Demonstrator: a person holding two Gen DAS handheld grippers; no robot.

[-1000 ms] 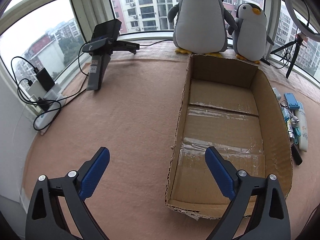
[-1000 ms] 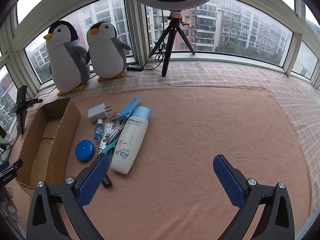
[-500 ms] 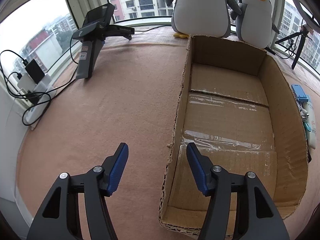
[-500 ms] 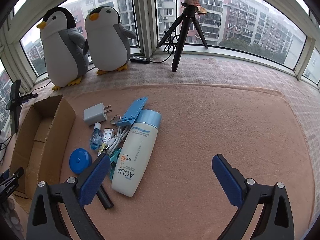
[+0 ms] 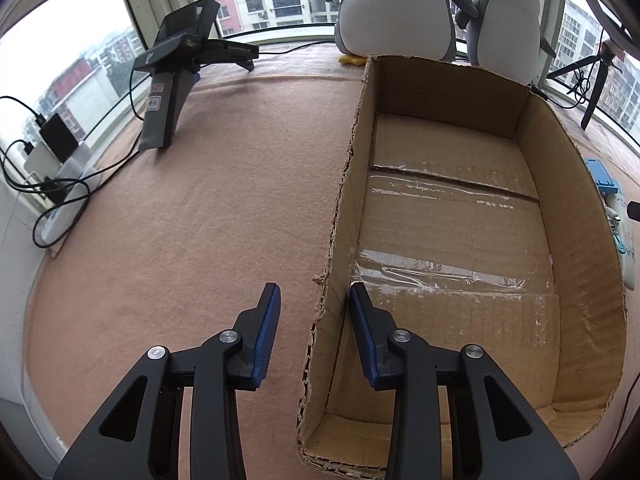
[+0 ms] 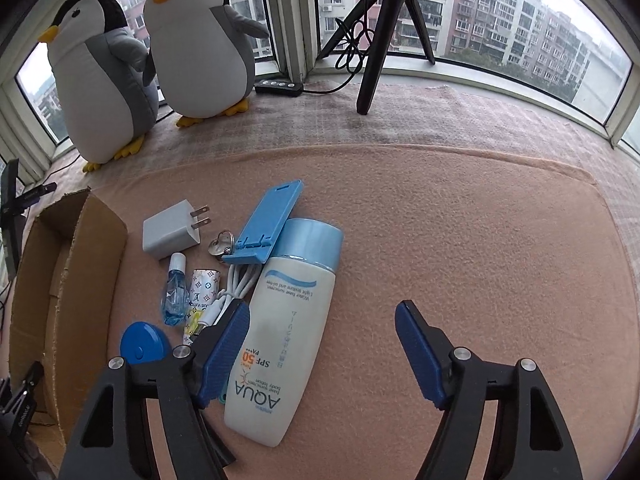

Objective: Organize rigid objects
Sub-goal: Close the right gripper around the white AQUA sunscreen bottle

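Note:
An empty cardboard box lies open on the pink cloth. My left gripper straddles its near left wall, one blue finger outside and one inside, with a gap still showing on both sides of the wall. In the right wrist view the same box sits at the left. Beside it lie a white sunscreen bottle with a blue cap, a white charger plug, a blue phone stand, a small blue vial, a blue round disc and a white cable. My right gripper hangs open low over the bottle.
Two plush penguins stand at the window behind the box. A black tripod and a power strip are at the back. A black handheld device and charging cables lie left of the box.
My left gripper has narrowed its fingers and moved forward onto the box's left wall. My right gripper has come lower and closer to the bottle, still open.

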